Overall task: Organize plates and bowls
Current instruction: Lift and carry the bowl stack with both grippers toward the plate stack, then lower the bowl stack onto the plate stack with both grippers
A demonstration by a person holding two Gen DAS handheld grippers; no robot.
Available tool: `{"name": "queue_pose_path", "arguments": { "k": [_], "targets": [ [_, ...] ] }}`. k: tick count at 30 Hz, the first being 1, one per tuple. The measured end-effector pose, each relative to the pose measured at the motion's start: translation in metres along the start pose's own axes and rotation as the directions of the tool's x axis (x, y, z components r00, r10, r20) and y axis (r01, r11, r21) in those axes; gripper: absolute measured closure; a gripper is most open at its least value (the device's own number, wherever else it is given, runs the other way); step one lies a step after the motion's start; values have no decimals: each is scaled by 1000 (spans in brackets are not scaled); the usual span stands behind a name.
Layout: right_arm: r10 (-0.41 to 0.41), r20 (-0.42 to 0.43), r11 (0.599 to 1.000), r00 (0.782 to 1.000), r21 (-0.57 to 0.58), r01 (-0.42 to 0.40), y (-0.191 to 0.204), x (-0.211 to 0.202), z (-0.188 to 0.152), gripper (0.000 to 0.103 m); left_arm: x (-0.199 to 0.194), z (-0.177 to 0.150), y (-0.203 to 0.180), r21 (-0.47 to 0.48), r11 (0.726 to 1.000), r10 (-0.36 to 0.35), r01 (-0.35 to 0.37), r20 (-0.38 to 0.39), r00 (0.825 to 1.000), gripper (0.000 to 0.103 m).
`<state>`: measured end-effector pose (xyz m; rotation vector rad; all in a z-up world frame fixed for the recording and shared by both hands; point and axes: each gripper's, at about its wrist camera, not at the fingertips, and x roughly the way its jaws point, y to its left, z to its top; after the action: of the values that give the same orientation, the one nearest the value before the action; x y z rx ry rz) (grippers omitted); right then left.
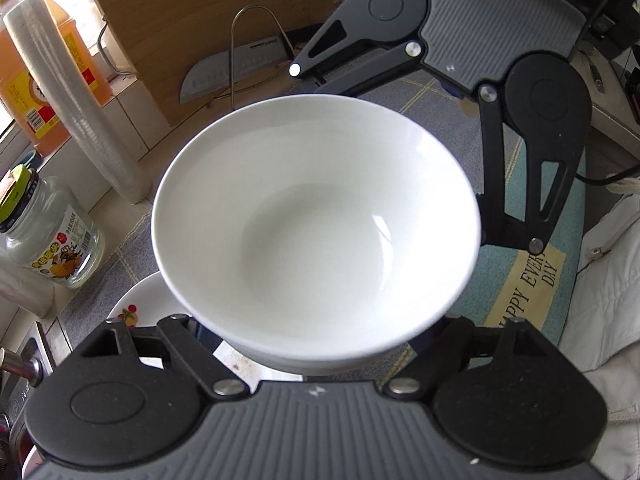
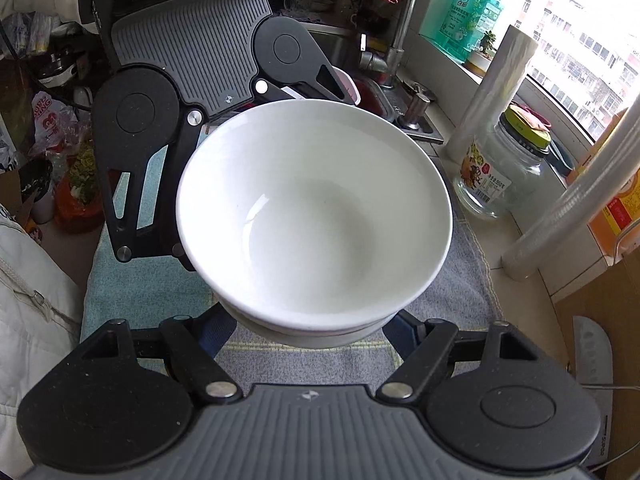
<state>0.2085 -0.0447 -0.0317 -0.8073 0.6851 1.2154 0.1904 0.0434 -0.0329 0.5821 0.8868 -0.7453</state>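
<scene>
A white bowl (image 1: 316, 224) nested in a second white bowl (image 1: 320, 362) hangs above the cloth mat (image 1: 520, 280), held from two sides. My left gripper (image 1: 316, 344) is shut on the stack's near side, its fingertips hidden under the rim. My right gripper (image 2: 312, 332) is shut on the opposite side of the same bowl stack (image 2: 316, 220). Each gripper's grey body shows beyond the bowl in the other's view. A white plate (image 1: 136, 308) with a fruit print lies on the mat below, at the lower left.
A glass jar (image 1: 48, 236), a plastic wrap roll (image 1: 72, 92) and an orange bottle (image 1: 40, 80) stand along the tiled ledge. A wooden board (image 1: 192, 20) and a cleaver (image 1: 236, 68) lean behind. A sink with a faucet (image 2: 400, 40) lies beyond. A white jacket (image 1: 608, 280) borders the mat.
</scene>
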Motion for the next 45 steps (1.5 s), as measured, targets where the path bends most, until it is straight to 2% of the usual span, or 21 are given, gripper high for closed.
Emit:
{"name": "queue_pose_path", "arguments": {
  "k": [10, 20, 29, 45],
  "targets": [
    [-3, -23, 1000, 1000, -25, 2, -15, 42, 47, 20, -3, -30, 43, -15, 1000, 26, -26, 3, 1000, 17],
    [15, -64, 1000, 998, -22, -17, -23, 82, 75, 20, 5, -58, 74, -39, 999, 27, -27, -8, 1000, 17],
    [38, -100, 999, 994, -13, -40, -29, 106, 83, 20, 13, -74, 87, -67, 998, 7, -8, -11, 1000, 17],
    [47, -118, 999, 992, -2, -48, -33, 112, 84, 20, 19, -76, 100, -93, 995, -29, 29, 1, 1000, 15]
  ]
}}
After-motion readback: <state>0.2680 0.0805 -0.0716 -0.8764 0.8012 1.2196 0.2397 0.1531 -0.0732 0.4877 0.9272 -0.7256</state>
